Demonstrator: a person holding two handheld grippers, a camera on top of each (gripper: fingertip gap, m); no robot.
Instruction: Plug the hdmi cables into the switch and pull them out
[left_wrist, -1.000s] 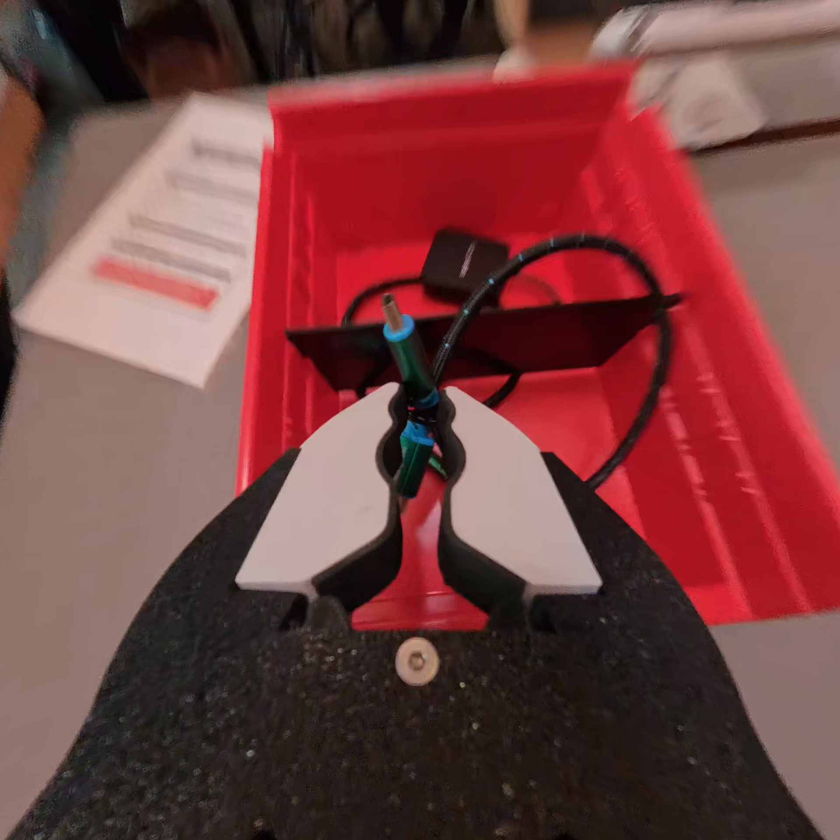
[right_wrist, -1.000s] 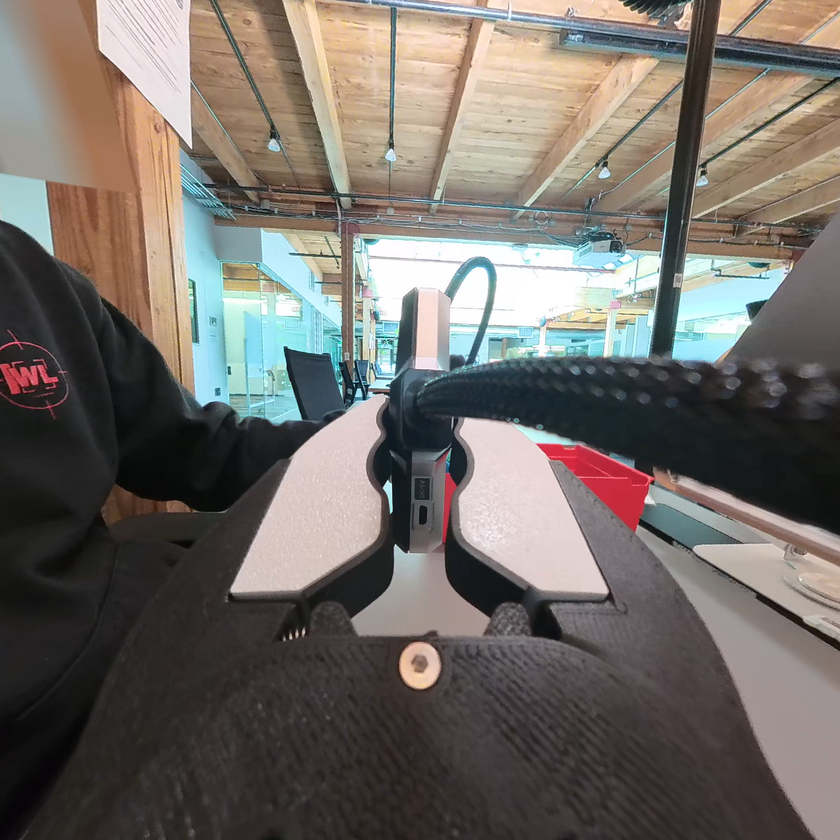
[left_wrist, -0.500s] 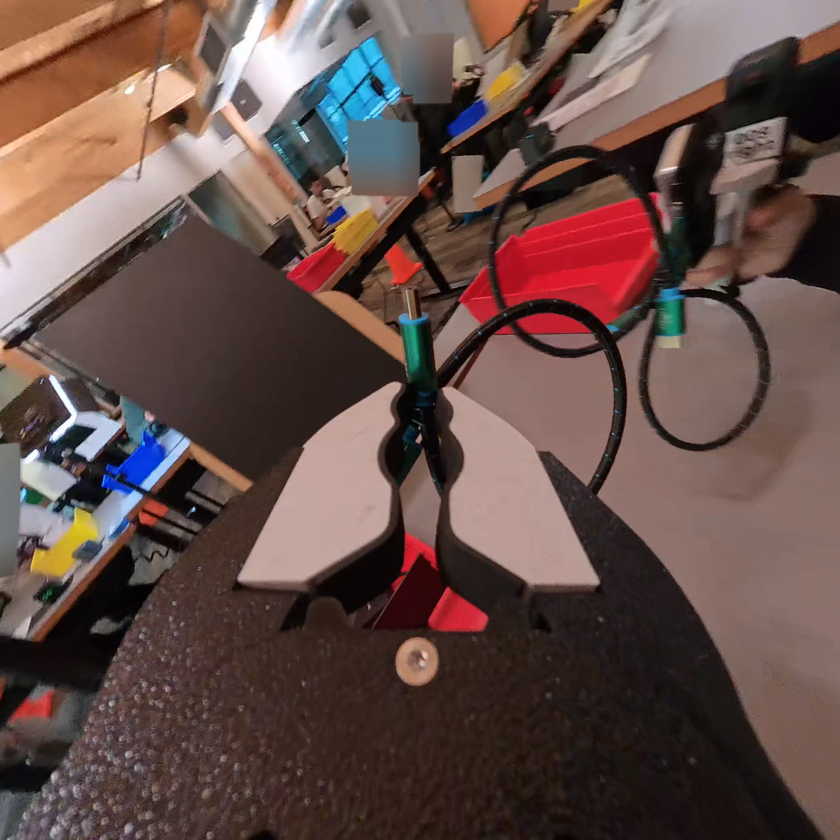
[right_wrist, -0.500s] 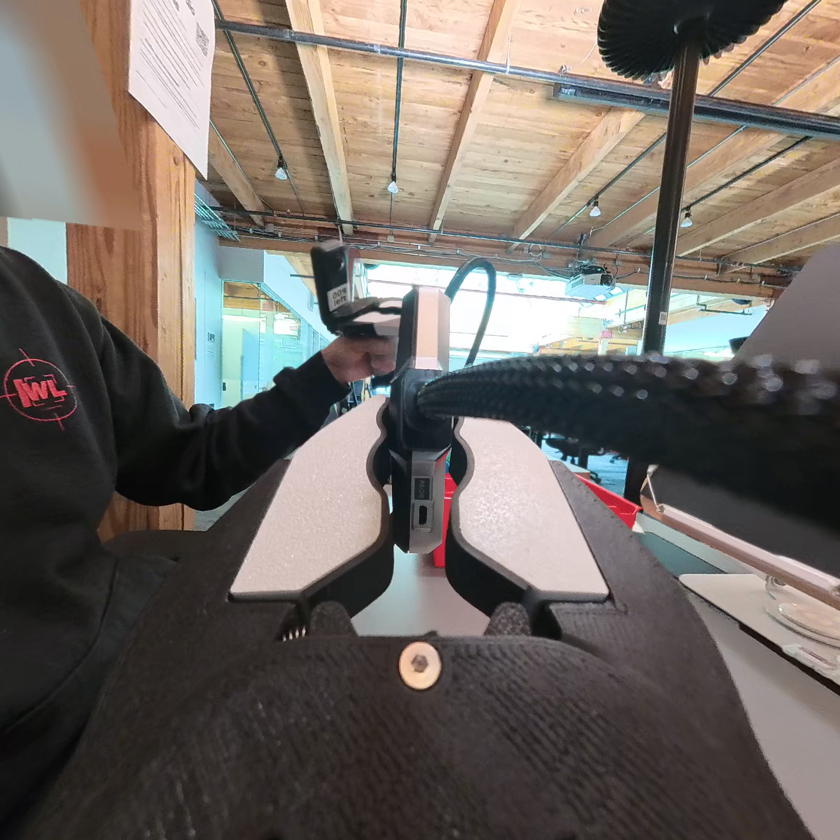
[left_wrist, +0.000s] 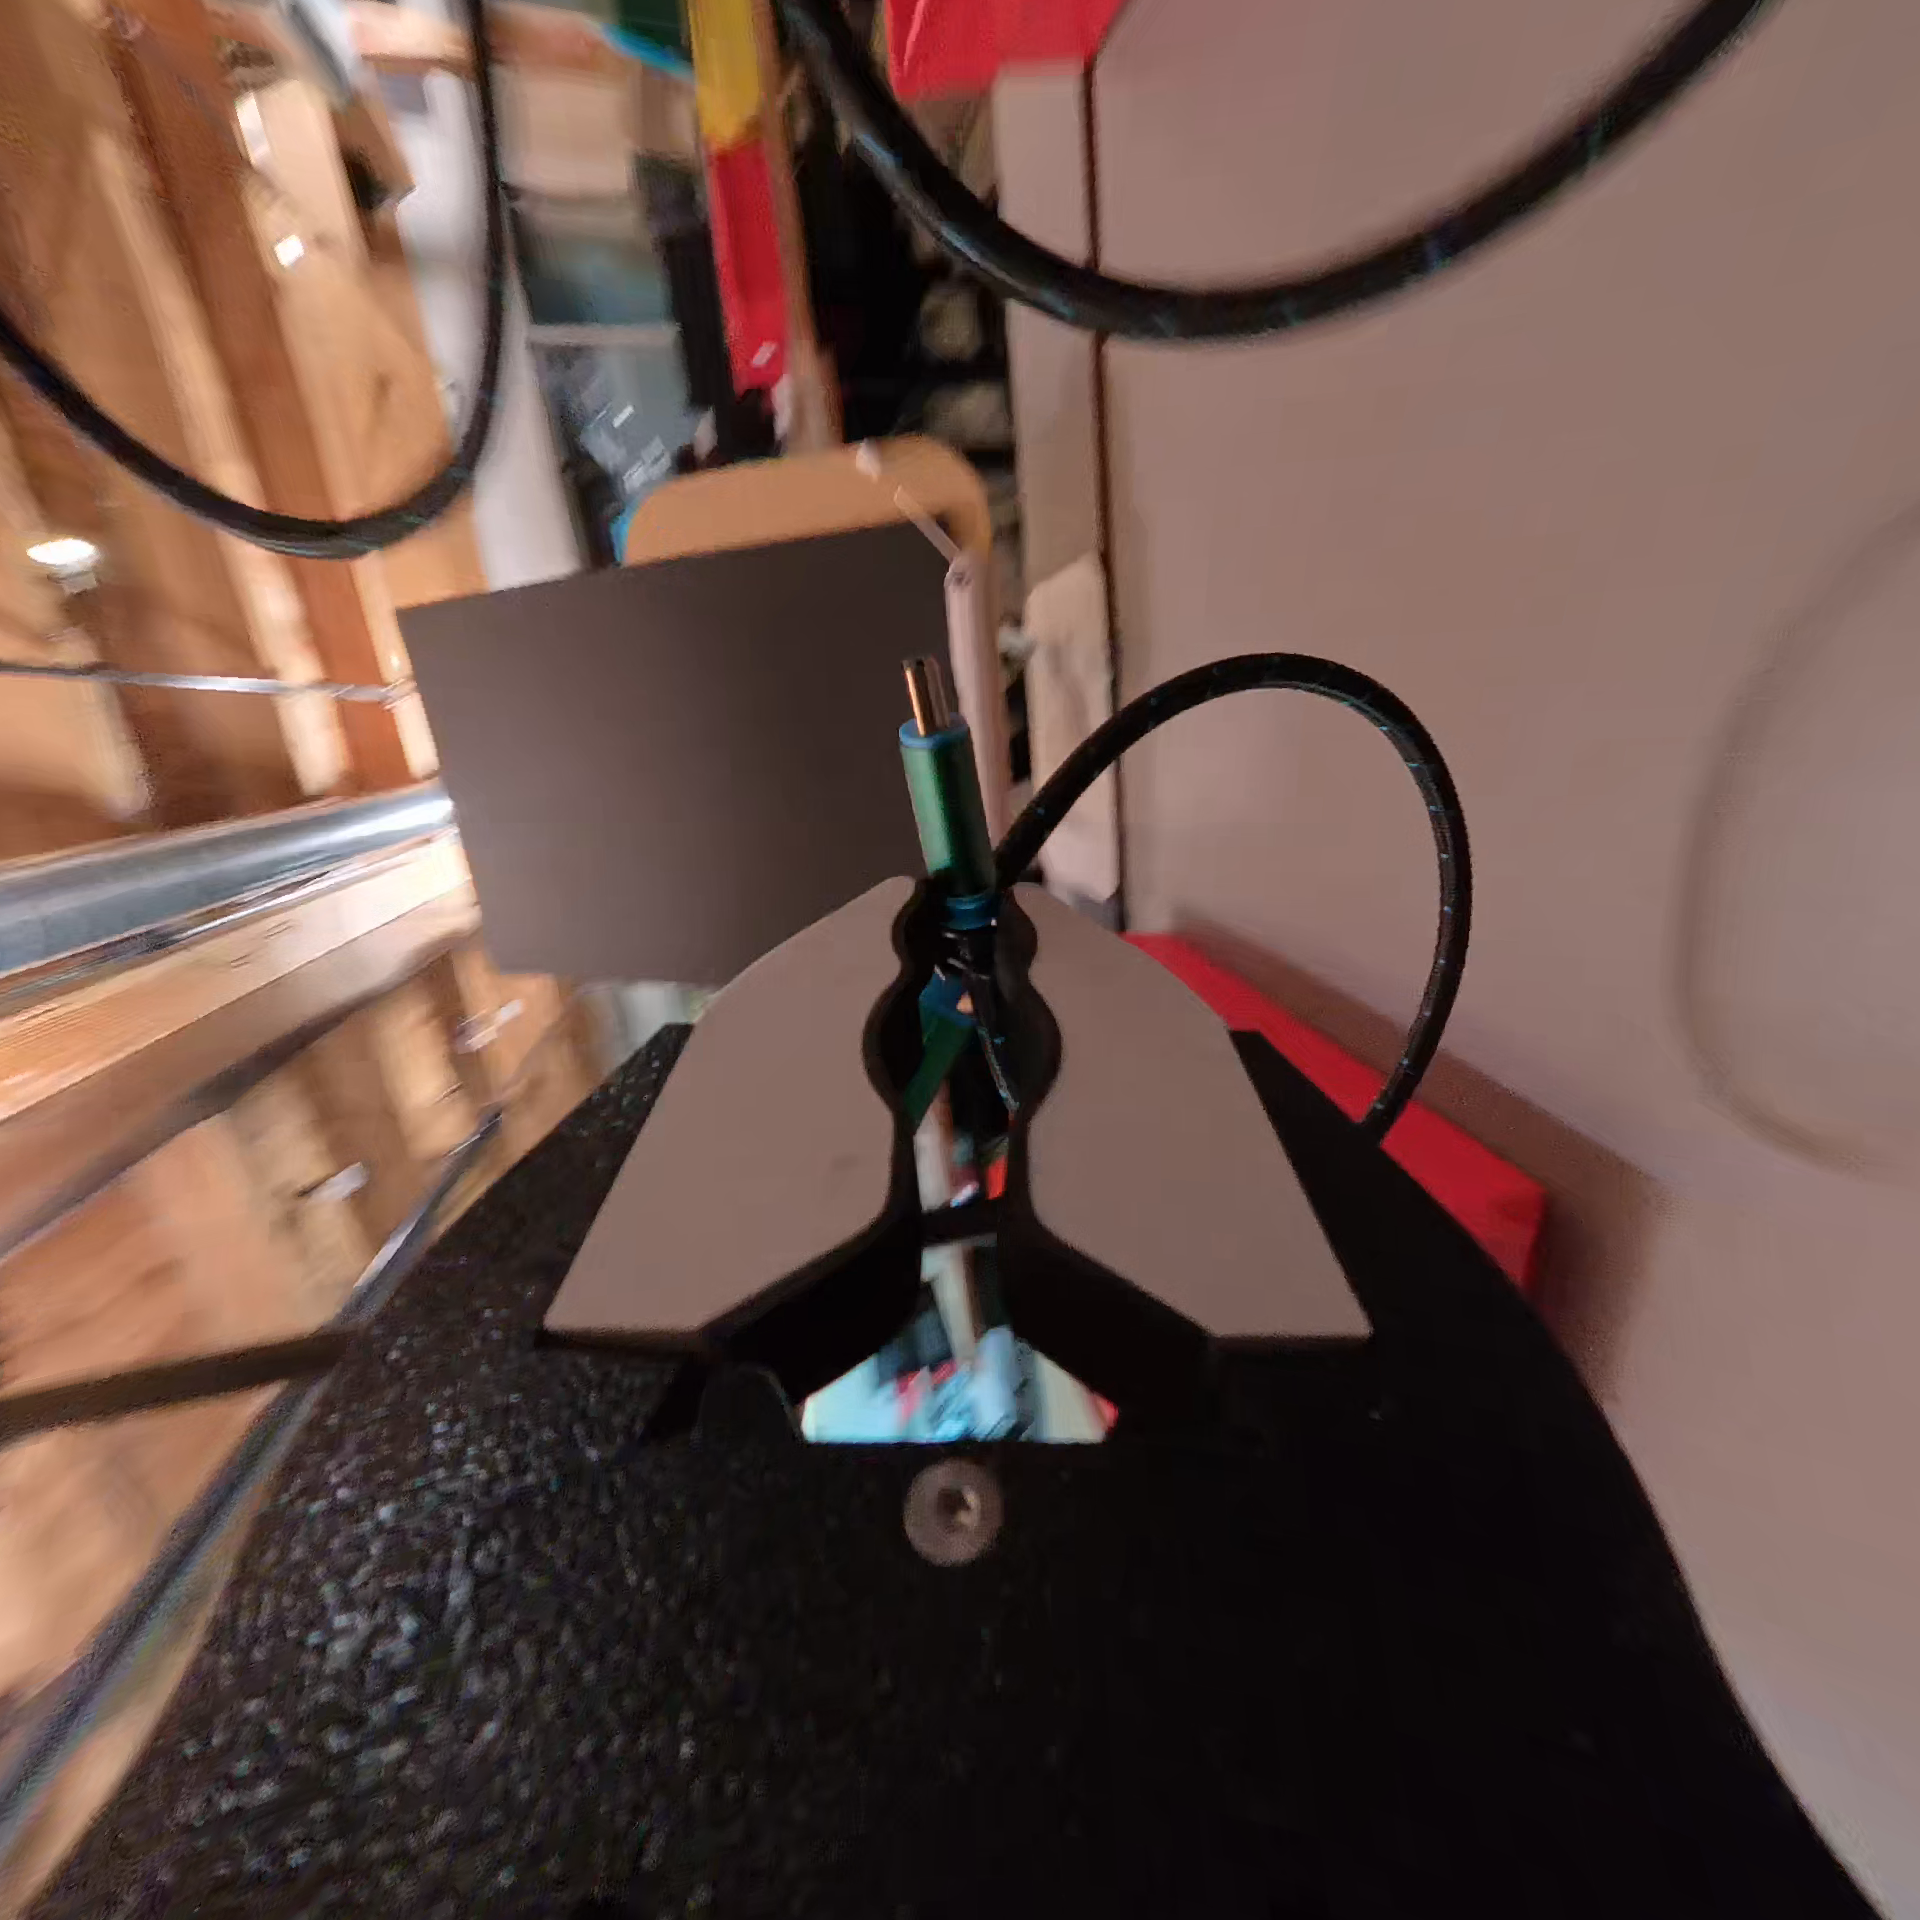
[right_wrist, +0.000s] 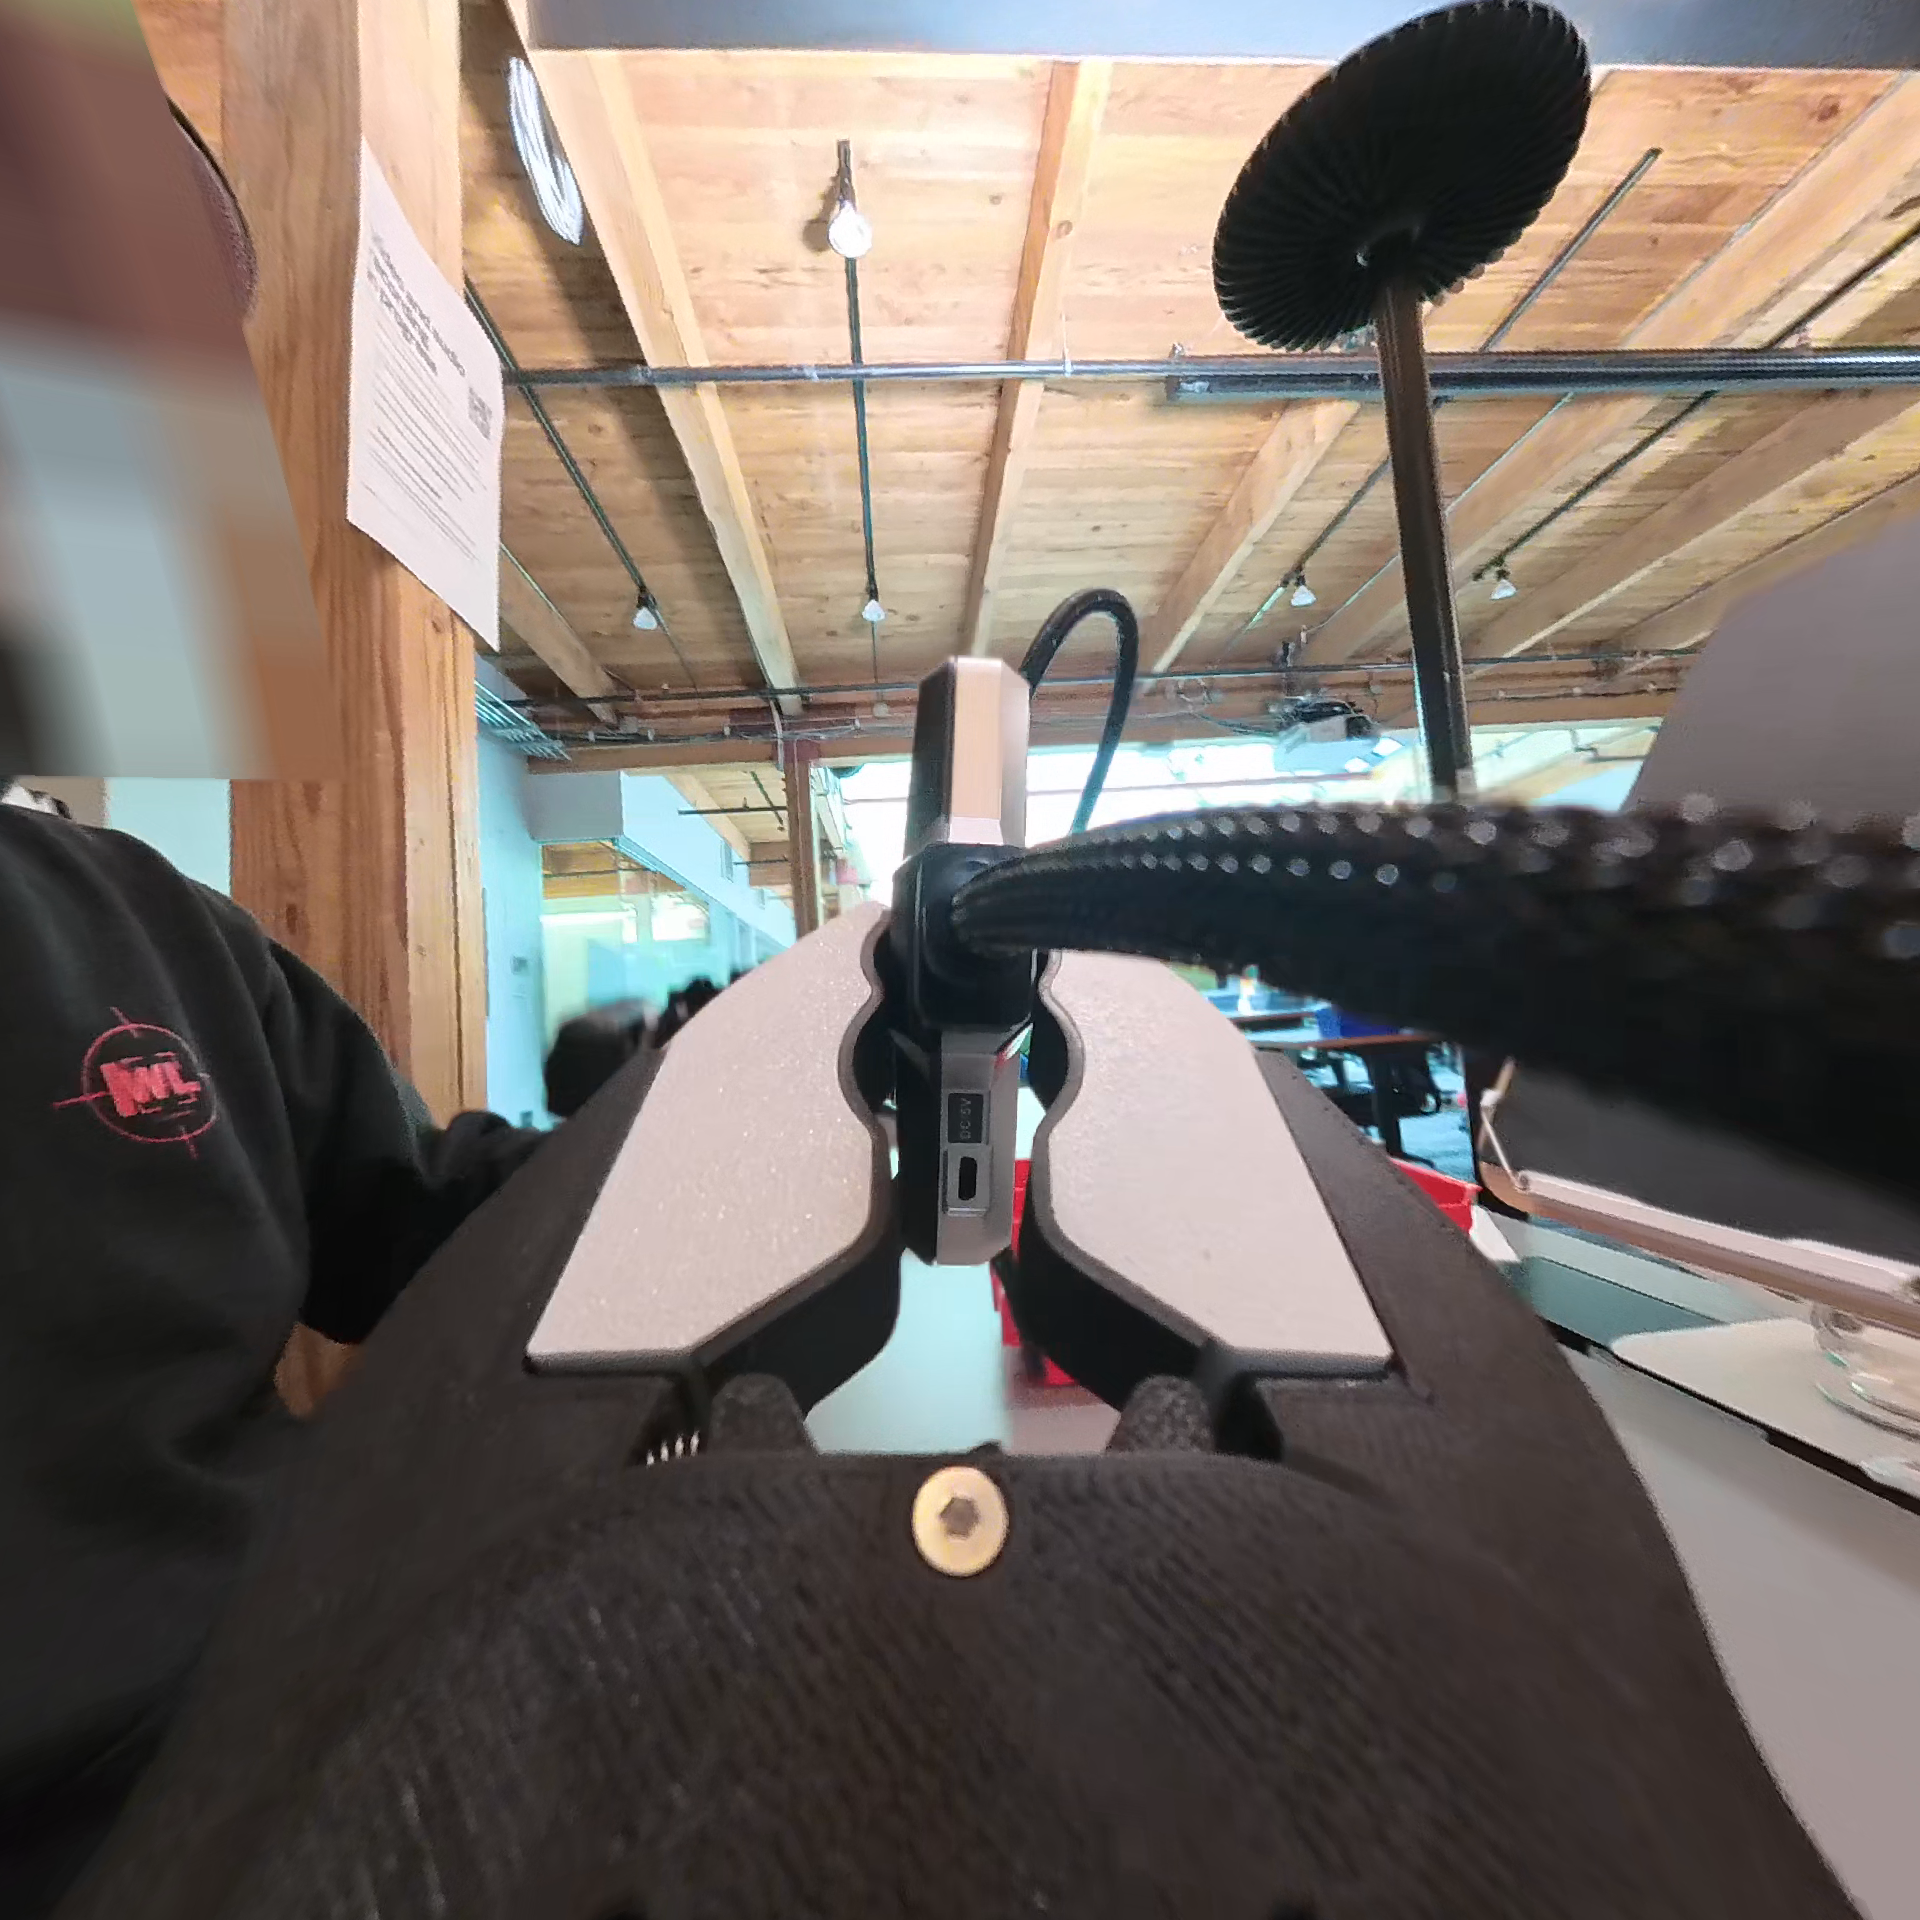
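My left gripper (left_wrist: 961, 914) is shut on a green HDMI plug (left_wrist: 943, 795) at its rear end. The plug's metal tip points away from me, free in the air. Its black braided cable (left_wrist: 1434, 852) loops off to the right. My right gripper (right_wrist: 961, 956) is shut on the grey and black HDMI switch (right_wrist: 966, 1049), held on edge high in the air. A thick black braided cable (right_wrist: 1403, 894) is plugged into the switch's near side and runs right. A thinner black lead (right_wrist: 1091, 665) arcs from its far end.
The left wrist view is rolled sideways and blurred: a red bin (left_wrist: 1351, 1091), a dark panel (left_wrist: 675, 790) and black cable loops (left_wrist: 1091, 301) show. The right wrist view looks up at a wooden ceiling, a black lamp pole (right_wrist: 1423, 582), a wooden post (right_wrist: 343, 644) and a person's dark sleeve (right_wrist: 208, 1122).
My left gripper has lifted the green plug out of the red bin and rolled sideways. My right gripper has tilted further up with the switch; the other hand has left its view.
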